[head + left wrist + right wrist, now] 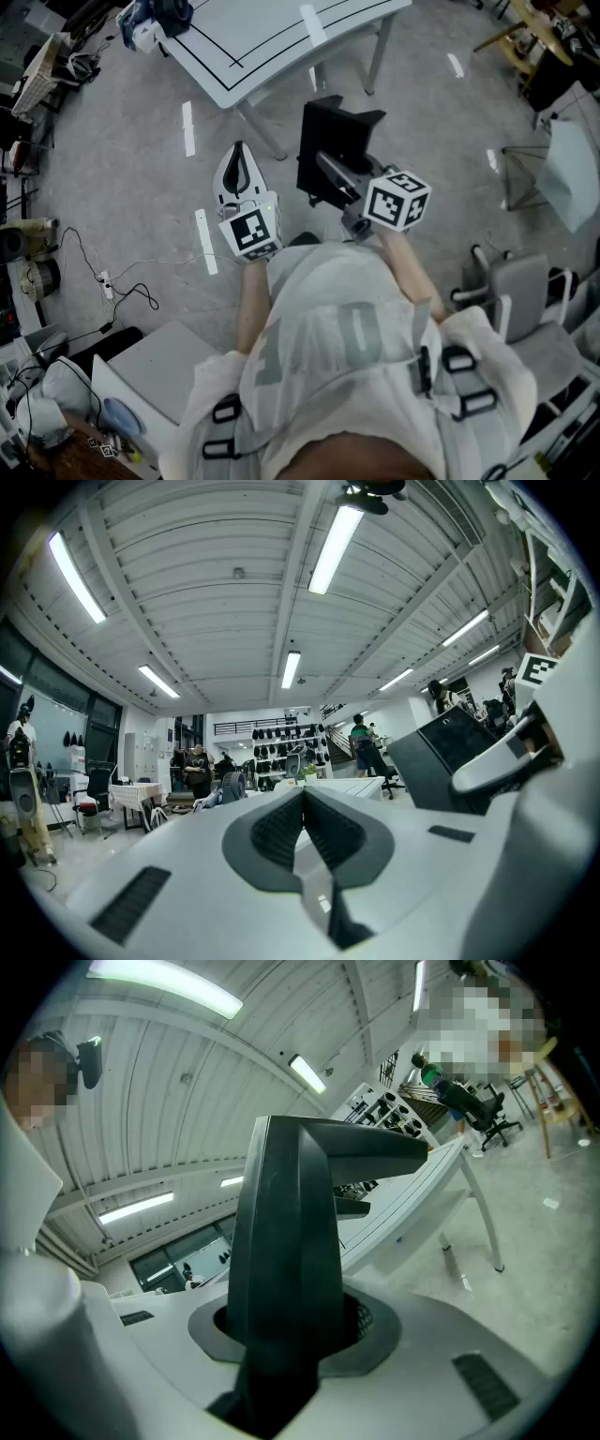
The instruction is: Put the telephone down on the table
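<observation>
The black telephone [333, 155] hangs in the air over the grey floor, below the near edge of the white table [272, 42] in the head view. My right gripper [330, 183] is shut on it; in the right gripper view the telephone [291, 1269] stands upright between the jaws of the right gripper [295, 1335] and fills the middle. My left gripper [239, 178] sits to the telephone's left, pointing toward the table. Its pads meet in the left gripper view with nothing between them, so the left gripper [303, 832] is shut. The telephone [441, 757] shows at that view's right.
A dark bag [150, 19] lies on the table's left end. Table legs [375, 56] stand just beyond the telephone. A grey office chair [525, 291] is at the right, a white box [150, 366] and floor cables [122, 281] at the lower left.
</observation>
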Demonstrator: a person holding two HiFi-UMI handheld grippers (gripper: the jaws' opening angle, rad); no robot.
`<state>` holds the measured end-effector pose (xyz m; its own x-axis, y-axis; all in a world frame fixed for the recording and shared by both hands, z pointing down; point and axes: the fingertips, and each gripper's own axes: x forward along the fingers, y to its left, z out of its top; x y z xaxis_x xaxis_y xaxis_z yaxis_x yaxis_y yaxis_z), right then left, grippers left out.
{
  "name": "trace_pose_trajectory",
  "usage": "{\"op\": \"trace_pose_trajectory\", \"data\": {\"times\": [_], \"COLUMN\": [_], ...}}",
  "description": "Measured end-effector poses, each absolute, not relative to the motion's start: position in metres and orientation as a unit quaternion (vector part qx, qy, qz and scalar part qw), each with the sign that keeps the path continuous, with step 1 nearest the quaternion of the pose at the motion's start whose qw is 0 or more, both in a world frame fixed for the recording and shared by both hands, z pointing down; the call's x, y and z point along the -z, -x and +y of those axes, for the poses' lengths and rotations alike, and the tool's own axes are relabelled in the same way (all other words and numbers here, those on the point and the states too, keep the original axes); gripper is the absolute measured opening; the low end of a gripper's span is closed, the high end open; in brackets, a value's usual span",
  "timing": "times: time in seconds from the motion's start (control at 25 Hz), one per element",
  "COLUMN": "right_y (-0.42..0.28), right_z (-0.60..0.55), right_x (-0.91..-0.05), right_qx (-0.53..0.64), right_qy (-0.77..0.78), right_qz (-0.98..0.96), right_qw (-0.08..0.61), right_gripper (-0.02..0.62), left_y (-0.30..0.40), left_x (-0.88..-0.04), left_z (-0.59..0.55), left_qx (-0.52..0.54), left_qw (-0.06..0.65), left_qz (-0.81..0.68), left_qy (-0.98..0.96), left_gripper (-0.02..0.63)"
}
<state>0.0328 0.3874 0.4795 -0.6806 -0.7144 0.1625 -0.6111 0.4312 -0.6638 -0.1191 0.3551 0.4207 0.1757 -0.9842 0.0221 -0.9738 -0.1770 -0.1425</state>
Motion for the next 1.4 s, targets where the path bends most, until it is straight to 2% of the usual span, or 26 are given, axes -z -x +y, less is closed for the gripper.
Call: {"op": "trace_pose_trajectory", "data": {"times": [0.48,0.84,1.4], "right_y": [-0.044,-0.063,-0.064], "right_z": [0.379,0.348,0.204], "right_x": [-0.479,-0.448,-0.412], "right_qx": [0.351,0.328,0.279], "right_qy": [0.387,0.366,0.359], "right_qz": [0.849,0.868,0.887], "right_qw": [0.078,0.069,0.076], "right_gripper": [0.150,0.150,0.150], "left_y": [0.120,0.128,0.112], "left_x": [-0.423,-0.383,-0.370], "left_z": [0.357,0.338,0.192], "left_qx": [0.058,0.024,0.009], "left_qw": [0.045,0.052,0.079], "left_qz": [0.642,0.657,0.632], "left_qy": [0.763,0.752,0.771], "left_gripper": [0.008,0.008,0.008]}}
